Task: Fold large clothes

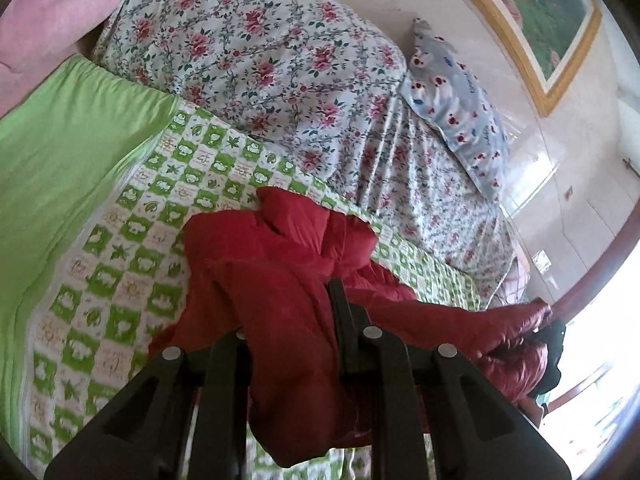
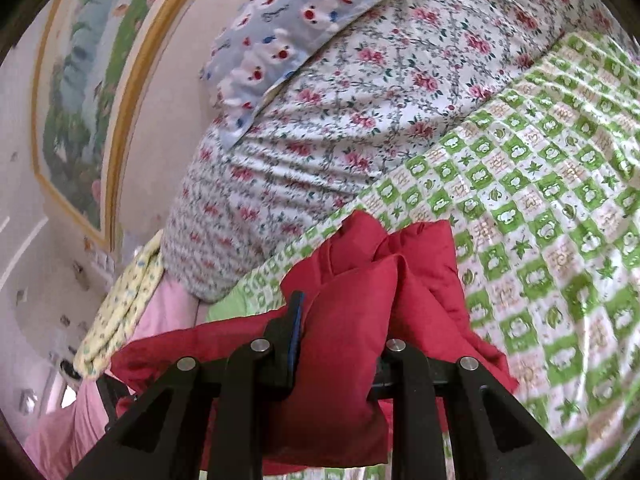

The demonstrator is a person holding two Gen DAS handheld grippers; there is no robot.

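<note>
Red padded jacket bunched between both grippers, lifted over a green-and-white checked blanket. Left gripper: jaws nearly closed, narrow gap packed with red fabric, clamped on the jacket; only the right-hand finger shows in full, the other is buried under the cloth. Fabric drapes down between the black linkage arms to lower centre of the left wrist view, and a stretch of it runs off to the right edge, where a dark shape, likely the other gripper, sits against bright window glare. Too blurred to confirm.

Right gripper: jaws also close together, pinching a thick puffy fold of the same jacket. Left-hand finger visible with a blue pad strip; the right-hand one is hidden by the bulging cloth. Jacket fills lower centre of this view and spills left toward a pink sheet.

Surroundings: floral quilt heaped across upper middle of the left wrist view, just behind the checked blanket. Blue pillow with red-and-white prints lies at the quilt's right end, near the wall. Plain green cloth at left, pink bedding upper left. Gold-framed picture on the wall, upper right. In the right wrist view a yellow dotted cloth hangs at left, beside the quilt's edge. The jacket bulk blocks the blanket beneath it in both views.
</note>
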